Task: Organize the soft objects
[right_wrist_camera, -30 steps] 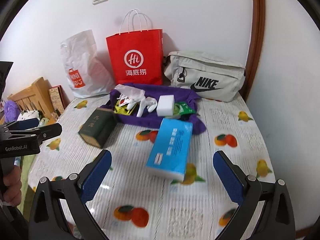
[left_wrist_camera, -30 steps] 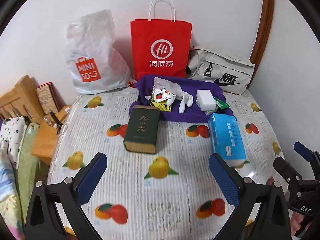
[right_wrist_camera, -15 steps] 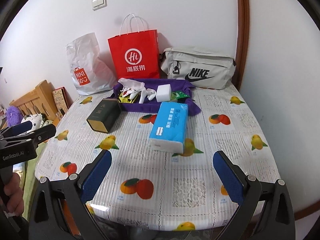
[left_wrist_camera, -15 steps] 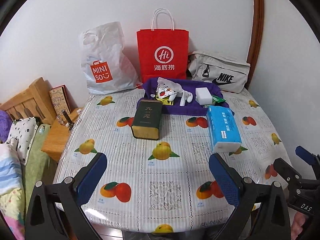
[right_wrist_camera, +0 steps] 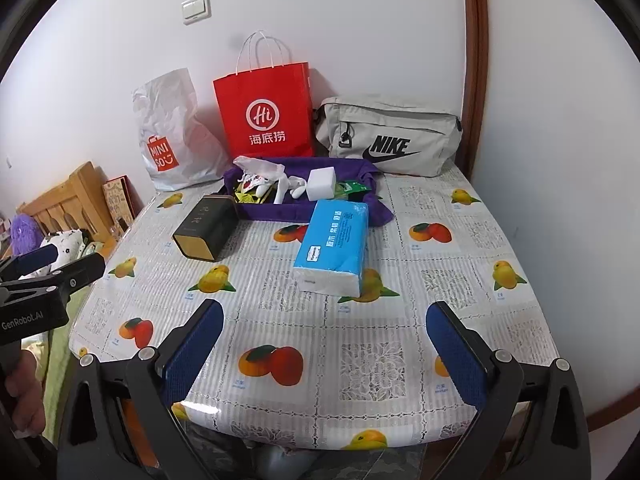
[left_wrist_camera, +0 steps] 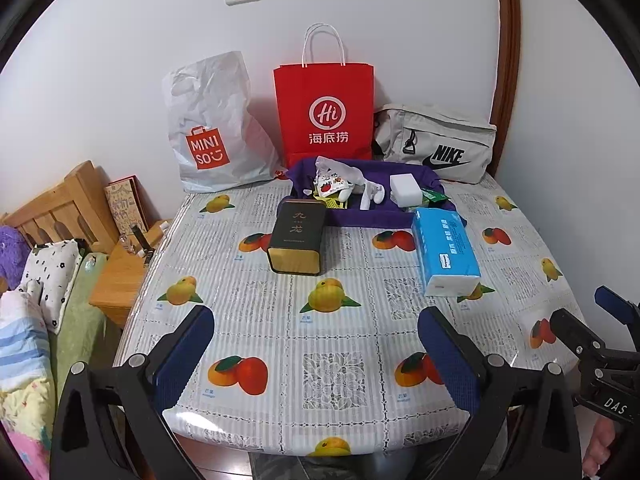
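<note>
A blue tissue pack lies on the fruit-print table, in front of a purple cloth tray. The tray holds a white sponge block, a white crumpled snack bag, white earphones and green and yellow packets. My left gripper is open and empty over the table's near edge. My right gripper is open and empty, also at the near edge.
A dark tea tin lies left of the tissue pack. A white Miniso bag, a red paper bag and a grey Nike bag stand against the back wall. Bedding and a wooden headboard are at the left.
Both grippers have pulled back and up from the table. The objects look smaller and the table's near edge has come into view. Nothing on the table has moved.
</note>
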The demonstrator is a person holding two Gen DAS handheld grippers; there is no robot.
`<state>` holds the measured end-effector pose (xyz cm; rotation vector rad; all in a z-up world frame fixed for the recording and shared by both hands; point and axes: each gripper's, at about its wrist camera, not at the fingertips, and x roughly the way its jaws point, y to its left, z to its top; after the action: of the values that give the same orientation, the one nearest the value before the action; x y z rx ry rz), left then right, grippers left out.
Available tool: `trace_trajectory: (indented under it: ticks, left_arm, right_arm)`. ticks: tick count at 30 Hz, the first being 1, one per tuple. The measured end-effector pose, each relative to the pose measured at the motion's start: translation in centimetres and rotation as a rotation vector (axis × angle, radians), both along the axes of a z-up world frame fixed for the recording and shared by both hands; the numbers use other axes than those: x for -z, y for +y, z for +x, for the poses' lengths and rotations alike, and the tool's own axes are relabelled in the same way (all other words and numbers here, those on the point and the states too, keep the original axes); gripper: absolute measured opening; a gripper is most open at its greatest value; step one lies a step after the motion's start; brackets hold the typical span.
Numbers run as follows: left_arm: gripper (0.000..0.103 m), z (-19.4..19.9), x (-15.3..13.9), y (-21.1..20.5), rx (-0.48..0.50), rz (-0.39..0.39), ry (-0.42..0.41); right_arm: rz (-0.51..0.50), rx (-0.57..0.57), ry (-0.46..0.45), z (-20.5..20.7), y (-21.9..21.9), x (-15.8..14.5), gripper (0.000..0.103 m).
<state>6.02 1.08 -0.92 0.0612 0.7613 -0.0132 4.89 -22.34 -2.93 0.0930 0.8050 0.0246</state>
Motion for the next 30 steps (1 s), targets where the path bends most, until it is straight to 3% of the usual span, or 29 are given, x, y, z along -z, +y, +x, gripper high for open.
trace_trajectory:
  ticks: [30]
  left_arm:
    - [0.103,-0.68,-0.29,0.81,-0.023,0.011,0.007]
  right_arm:
    - [-0.006,-0.024,0.01,-0.5,0.94,0.43,0.1]
